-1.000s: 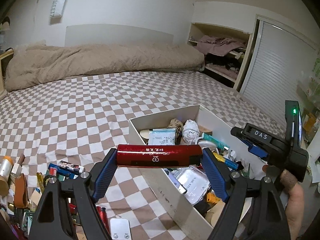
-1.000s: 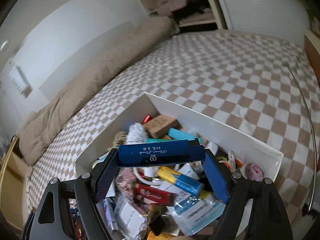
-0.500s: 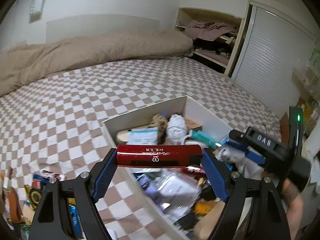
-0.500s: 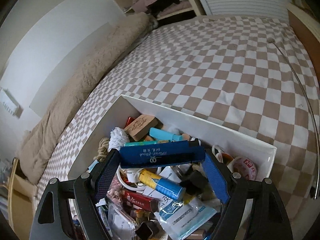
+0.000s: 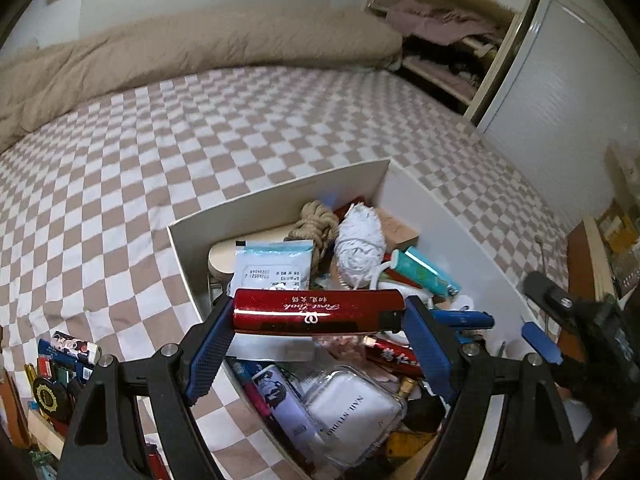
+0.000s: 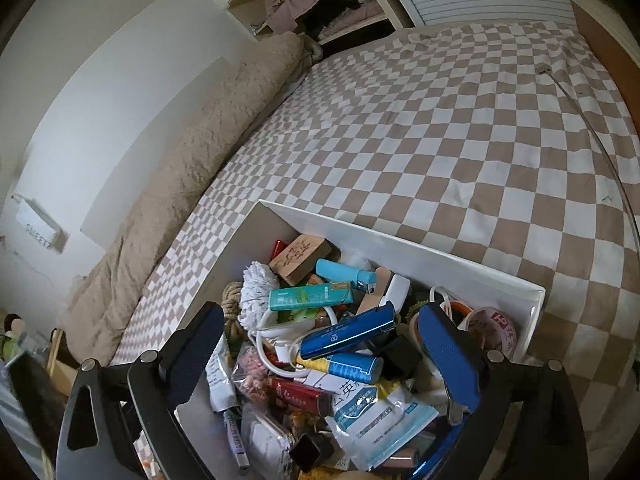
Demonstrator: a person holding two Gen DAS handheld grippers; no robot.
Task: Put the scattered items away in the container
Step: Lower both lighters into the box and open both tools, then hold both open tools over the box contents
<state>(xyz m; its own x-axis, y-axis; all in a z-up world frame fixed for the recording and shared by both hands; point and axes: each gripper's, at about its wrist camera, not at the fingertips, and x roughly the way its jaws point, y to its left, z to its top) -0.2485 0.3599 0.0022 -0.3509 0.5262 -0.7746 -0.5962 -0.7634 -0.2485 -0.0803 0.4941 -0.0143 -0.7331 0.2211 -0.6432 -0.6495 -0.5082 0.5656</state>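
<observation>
Checked beige-and-white bedding [image 5: 200,152] is spread under a white, straight-walled box [image 6: 400,240], which is packed with tubes, packets and a rope coil [image 5: 316,220]; a glossy red lighter [image 5: 318,312] is clamped crosswise between the ribbed blue pads of the left gripper [image 5: 318,334], angled down over the box; the right gripper [image 6: 320,356] is tilted above the clutter, its jaws opening, and a shiny blue lighter [image 6: 346,334] is seen lying loose between them on the heap; more small items [image 5: 60,364] are left scattered on the bedding beside the box.
</observation>
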